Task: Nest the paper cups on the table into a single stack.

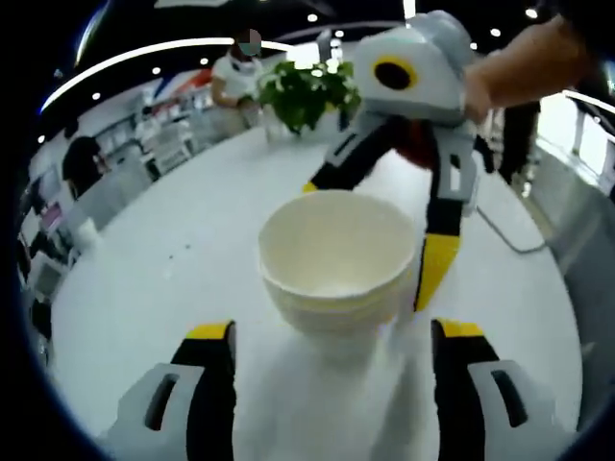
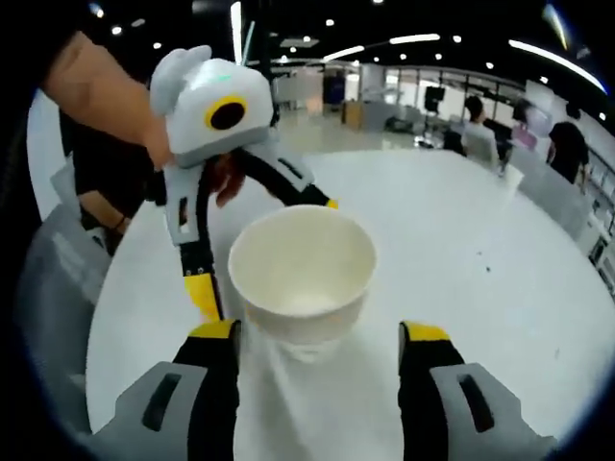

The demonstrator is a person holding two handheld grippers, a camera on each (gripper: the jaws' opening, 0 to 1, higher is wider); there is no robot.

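Both views looked slightly downward from opposite sides, close over the white table [image 1: 144,279], sharing the stack of paper cups [image 1: 338,259] between them.

A leafy potted plant [image 1: 303,91] stands on the white table [image 1: 173,259], far beyond the jaws.

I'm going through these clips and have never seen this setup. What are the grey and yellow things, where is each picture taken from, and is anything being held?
No robot here: a person holds a two-jaw gripper in each hand, with a fisheye camera riding on each. In the left gripper view, the left gripper rises from the bottom and the right gripper faces it. The right gripper view mirrors this: right gripper below, left gripper opposite. Between them, on a white table, stands a stack of cups. Both grippers are open around the stack, gripping nothing. A plant sits further back.
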